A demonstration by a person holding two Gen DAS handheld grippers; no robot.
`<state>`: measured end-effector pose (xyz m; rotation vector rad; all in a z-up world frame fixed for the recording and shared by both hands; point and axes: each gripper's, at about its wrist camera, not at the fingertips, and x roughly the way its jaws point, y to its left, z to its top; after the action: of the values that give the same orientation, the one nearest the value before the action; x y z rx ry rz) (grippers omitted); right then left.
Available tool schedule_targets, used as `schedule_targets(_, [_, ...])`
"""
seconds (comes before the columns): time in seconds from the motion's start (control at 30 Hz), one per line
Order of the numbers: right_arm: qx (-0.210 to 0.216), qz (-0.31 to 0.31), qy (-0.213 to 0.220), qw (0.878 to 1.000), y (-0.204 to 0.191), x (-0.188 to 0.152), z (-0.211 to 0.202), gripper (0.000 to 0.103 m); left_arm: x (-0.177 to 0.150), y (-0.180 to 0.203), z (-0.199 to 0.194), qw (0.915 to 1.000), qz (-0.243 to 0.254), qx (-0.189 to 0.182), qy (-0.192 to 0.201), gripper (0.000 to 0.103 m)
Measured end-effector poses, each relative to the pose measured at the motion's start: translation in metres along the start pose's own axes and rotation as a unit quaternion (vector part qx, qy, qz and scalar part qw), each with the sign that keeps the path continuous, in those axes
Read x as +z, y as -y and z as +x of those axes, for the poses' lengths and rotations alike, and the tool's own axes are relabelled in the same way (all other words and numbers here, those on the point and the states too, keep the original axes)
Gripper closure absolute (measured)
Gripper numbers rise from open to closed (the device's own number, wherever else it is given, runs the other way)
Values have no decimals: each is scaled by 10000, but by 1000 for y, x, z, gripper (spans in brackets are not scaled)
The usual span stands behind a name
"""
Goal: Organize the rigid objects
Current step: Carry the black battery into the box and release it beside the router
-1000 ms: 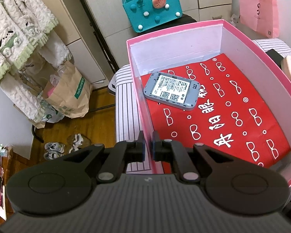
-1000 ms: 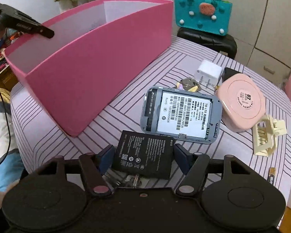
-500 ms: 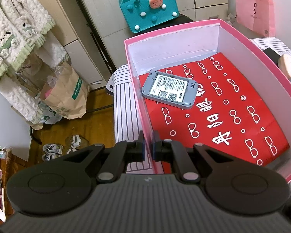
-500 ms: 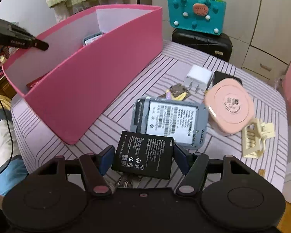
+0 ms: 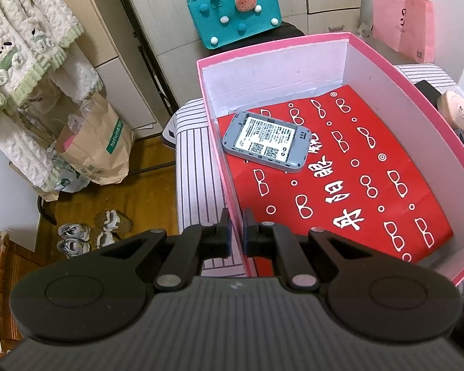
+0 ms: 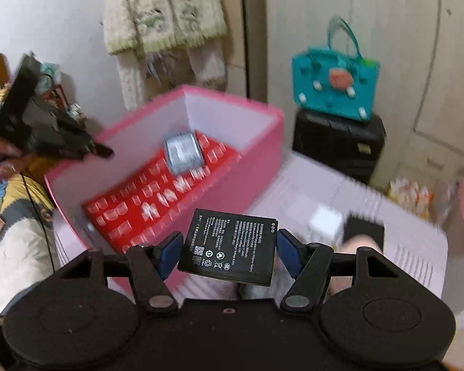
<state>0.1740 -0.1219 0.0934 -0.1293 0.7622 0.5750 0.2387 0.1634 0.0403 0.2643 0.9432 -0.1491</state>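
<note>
A pink box [image 5: 423, 99] with a red patterned lining stands on the striped table. A grey pocket router [image 5: 266, 140] with its back cover off lies inside near the far left corner. My left gripper [image 5: 236, 235] is shut on the box's left wall near the front. My right gripper [image 6: 229, 249] is shut on a flat black battery [image 6: 229, 247] and holds it in the air beside the box [image 6: 250, 154]. The right wrist view is motion-blurred; the router [image 6: 184, 153] shows in the box there.
A white charger cube [image 6: 324, 224] and a black item [image 6: 363, 230] lie on the striped table [image 6: 411, 247]. A teal bag [image 6: 334, 83] sits on a black suitcase [image 6: 337, 142]. A round pink case [image 5: 454, 111] lies right of the box. A paper bag [image 5: 92, 151] and shoes [image 5: 74, 235] are on the floor.
My right gripper has lifted the battery off the table and swung up and left toward the box. My left gripper still clamps the box wall and has barely moved.
</note>
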Motion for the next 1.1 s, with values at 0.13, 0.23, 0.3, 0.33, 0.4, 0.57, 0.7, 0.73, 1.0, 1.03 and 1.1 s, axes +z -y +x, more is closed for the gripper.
schedule_targets(0.13, [262, -361, 109, 9989, -16, 29, 7, 32, -1, 2, 0, 9999, 99, 23, 20, 97])
schedule_targets(0.23, [306, -819, 95, 9961, -31, 47, 20, 32, -1, 5, -1, 9997, 215, 73, 43, 97])
schedule_targets(0.3, [395, -998, -16, 9942, -37, 57, 36, 32, -1, 3, -1, 9998, 200, 24, 45, 97])
schedule_targets(0.33, [431, -1041, -91, 9936, -39, 60, 42, 32, -1, 0, -1, 9999, 164, -14, 46, 96])
schedule_targets(0.4, [531, -1143, -310, 9915, -44, 66, 63, 32, -1, -3, -1, 9999, 105, -86, 57, 96])
schedule_targets(0.57, [697, -1226, -856, 9863, -48, 68, 113, 32, -3, -13, 0, 9993, -175, -303, 135, 95])
schedule_targets(0.7, [690, -1265, -1181, 9825, -43, 68, 143, 32, -5, -12, 0, 9990, -261, -308, 195, 95])
schedule_targets(0.73, [691, -1274, -1273, 9812, -42, 68, 149, 32, -5, -11, 0, 9991, -233, -292, 202, 95])
schedule_targets(1.0, [506, -1658, -1757, 9691, -49, 76, 184, 32, -7, -10, -1, 9992, -147, -279, 241, 95])
schedule_targets(1.03, [442, -1686, -1815, 9678, -49, 77, 187, 32, -7, -9, -1, 9992, -135, -270, 250, 95])
schedule_targets(1.1, [330, -1696, -1959, 9653, -48, 81, 193, 32, -7, -9, 0, 9992, -150, -260, 256, 95])
